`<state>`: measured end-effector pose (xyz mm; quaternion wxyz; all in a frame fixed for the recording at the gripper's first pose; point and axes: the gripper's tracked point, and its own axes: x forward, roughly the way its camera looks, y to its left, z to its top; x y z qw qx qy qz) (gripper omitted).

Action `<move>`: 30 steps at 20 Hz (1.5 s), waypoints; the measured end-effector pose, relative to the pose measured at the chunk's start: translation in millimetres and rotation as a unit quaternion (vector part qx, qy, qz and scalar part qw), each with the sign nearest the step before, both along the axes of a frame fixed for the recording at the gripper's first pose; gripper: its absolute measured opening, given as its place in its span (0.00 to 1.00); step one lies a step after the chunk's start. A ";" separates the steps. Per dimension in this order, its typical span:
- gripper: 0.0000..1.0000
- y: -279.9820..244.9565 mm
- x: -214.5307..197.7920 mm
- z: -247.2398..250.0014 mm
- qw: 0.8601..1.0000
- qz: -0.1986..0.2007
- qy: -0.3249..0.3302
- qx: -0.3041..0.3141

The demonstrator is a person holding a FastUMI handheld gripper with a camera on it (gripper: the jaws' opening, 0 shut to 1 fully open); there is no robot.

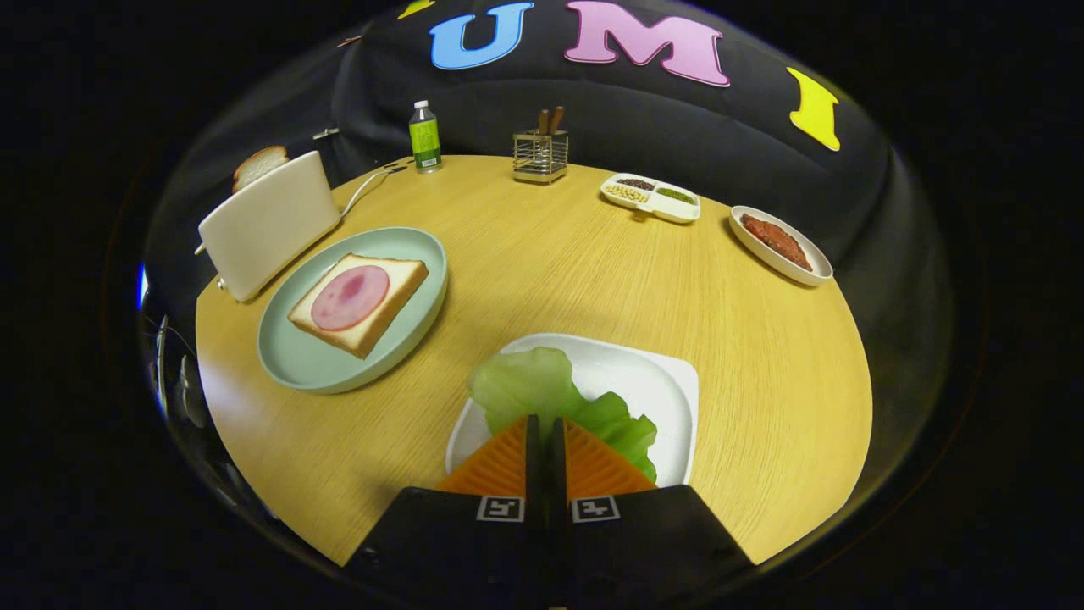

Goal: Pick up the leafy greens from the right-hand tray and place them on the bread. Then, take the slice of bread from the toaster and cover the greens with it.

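A bread slice [258, 165] waits in the toaster [271, 222]; the ham-topped bread [360, 302] lies bare. The hand-held gripper [545, 432], fingers together, seems clamped on the leafy greens [529, 385] (over their white tray [652, 385]); both placements remain.

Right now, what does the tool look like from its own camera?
The tool has two wedge-shaped fingers with ribbed faces, tapering toward the tips. They mount on a black, angular body. Two square black-and-white fiducial markers sit at the finger bases, one per side.
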<state>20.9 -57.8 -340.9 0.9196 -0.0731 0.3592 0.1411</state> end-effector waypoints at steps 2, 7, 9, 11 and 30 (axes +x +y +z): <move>0.06 -3.5 4.1 0.4 1.000 -0.012 0.013 0.022; 0.05 -2.9 2.2 11.6 0.999 -0.014 0.019 0.027; 0.05 -2.3 3.5 22.9 0.999 -0.016 0.013 0.029; 0.05 -2.3 4.4 37.4 0.999 -0.023 0.007 0.031; 0.05 119.8 10.5 129.4 0.999 -0.021 -0.014 0.048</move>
